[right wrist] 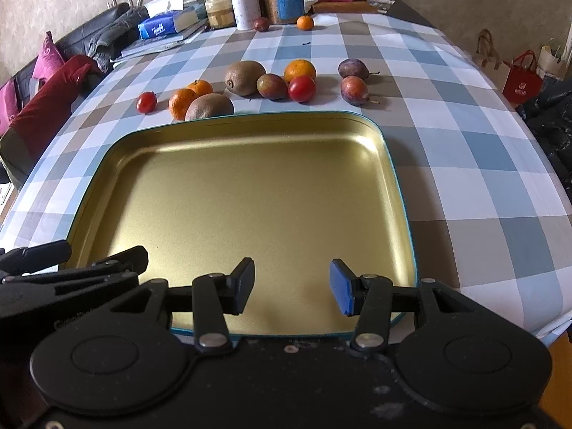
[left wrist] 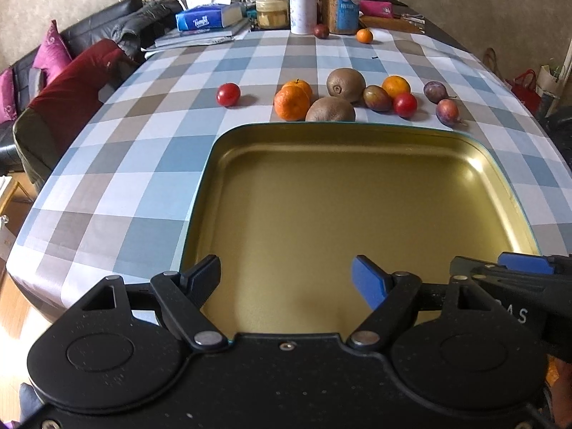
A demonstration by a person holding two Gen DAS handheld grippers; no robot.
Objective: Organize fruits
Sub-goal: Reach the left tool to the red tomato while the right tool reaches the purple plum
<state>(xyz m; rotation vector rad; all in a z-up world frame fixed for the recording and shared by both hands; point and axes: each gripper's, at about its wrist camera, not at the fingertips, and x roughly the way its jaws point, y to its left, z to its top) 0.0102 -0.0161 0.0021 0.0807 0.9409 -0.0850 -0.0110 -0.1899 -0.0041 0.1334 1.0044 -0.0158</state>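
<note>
A shallow gold tin tray (left wrist: pixel 228 164) (right wrist: pixel 118 164) with a teal rim lies bare on the checked cloth. Beyond its far edge sit fruits: two kiwis (left wrist: pixel 345 78) (right wrist: pixel 246 75), several oranges (left wrist: pixel 291 103) (right wrist: pixel 299 69), red plums (left wrist: pixel 228 94) (right wrist: pixel 302 88) and purple plums (left wrist: pixel 447 111) (right wrist: pixel 353 89). One dark plum (left wrist: pixel 321 30) and a small orange (left wrist: pixel 364 35) lie farther back. My left gripper (left wrist: pixel 289 279) hovers open over the tray's near left. My right gripper (right wrist: pixel 291 286) is open over its near edge. Both hold nothing.
At the table's far end stand jars (left wrist: pixel 271 9), a white bottle (left wrist: pixel 303 3), a tissue pack (left wrist: pixel 207 18) and books. A dark sofa with red and pink cushions (left wrist: pixel 68 85) runs along the left. Bags (right wrist: pixel 522 78) sit on the floor at the right.
</note>
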